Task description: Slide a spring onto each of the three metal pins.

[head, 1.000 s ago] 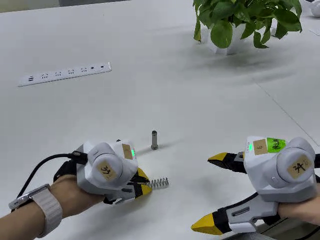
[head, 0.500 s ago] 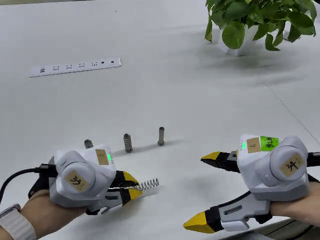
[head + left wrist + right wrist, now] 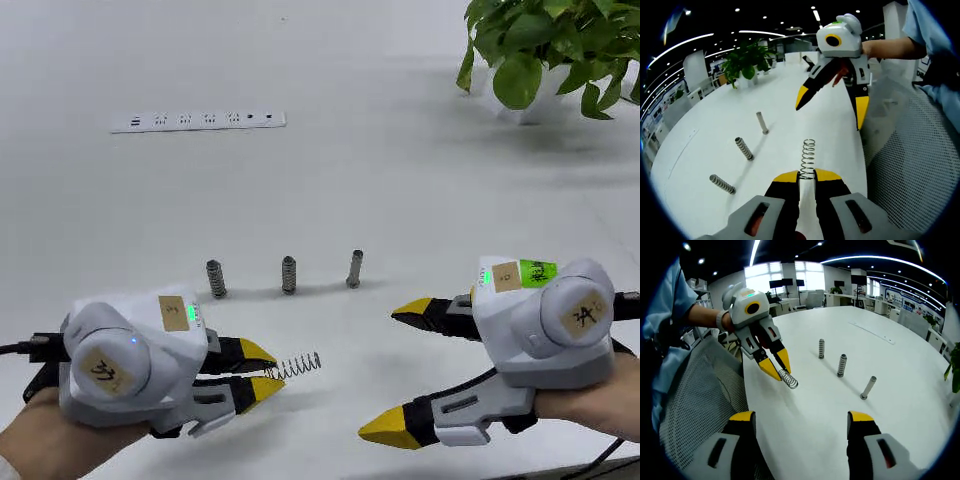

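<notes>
White tabletop [image 3: 400,180] spreads ahead; near its front edge the left gripper [image 3: 268,368] is clamped on one end of a spring [image 3: 295,366]. Beyond, the leftmost pin [image 3: 215,279] and middle pin [image 3: 288,274] wear springs, the rightmost pin [image 3: 354,268] stands bare, and the right gripper [image 3: 385,371] hangs wide open, empty. Gripped by so little, the spring may sag, miss the pin's top or pop free.

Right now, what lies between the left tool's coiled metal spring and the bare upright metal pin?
Nothing: bare white tabletop separates spring and pin, clear in the head view.
</notes>
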`<state>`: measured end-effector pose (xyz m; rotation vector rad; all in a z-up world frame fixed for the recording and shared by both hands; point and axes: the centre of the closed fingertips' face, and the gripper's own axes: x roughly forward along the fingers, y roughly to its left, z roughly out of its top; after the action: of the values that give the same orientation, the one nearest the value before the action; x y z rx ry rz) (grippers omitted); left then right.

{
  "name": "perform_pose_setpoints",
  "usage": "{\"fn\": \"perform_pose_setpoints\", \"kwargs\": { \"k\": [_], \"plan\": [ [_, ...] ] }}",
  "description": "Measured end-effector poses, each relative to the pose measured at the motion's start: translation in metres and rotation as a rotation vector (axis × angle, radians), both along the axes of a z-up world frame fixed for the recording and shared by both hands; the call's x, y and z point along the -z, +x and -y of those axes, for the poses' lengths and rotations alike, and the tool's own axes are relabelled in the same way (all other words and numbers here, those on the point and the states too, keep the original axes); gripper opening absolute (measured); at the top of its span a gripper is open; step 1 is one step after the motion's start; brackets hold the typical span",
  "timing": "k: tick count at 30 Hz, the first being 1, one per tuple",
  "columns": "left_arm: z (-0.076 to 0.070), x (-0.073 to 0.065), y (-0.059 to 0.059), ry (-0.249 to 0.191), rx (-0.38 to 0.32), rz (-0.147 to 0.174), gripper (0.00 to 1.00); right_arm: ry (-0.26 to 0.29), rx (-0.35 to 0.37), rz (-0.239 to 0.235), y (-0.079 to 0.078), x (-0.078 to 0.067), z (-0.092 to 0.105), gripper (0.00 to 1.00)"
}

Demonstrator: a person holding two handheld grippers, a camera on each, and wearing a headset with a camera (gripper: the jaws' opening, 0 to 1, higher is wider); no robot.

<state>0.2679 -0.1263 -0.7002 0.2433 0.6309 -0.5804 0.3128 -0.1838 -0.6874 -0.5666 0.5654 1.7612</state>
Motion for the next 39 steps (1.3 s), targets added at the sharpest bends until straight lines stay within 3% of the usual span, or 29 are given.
{"fn": "perform_pose_setpoints", "kwargs": {
  "k": [4, 12, 19, 39],
  "plan": [
    [0.001, -0.005, -0.004, -0.019, 0.007, 0.019, 0.1, 0.006, -0.042, -0.016, -0.008, -0.005, -0.01, 0.68],
    [0.003, -0.009, -0.009, -0.032, 0.006, 0.029, 0.1, -0.004, -0.108, -0.058, -0.023, -0.013, -0.024, 0.51],
    [0.004, -0.011, -0.011, -0.039, 0.019, 0.035, 0.1, -0.025, -0.161, -0.084, -0.034, -0.014, -0.029, 0.3],
    [0.018, -0.011, -0.01, -0.086, 0.037, 0.048, 0.1, -0.047, -0.226, -0.09, -0.045, -0.013, -0.026, 0.13]
  ]
}}
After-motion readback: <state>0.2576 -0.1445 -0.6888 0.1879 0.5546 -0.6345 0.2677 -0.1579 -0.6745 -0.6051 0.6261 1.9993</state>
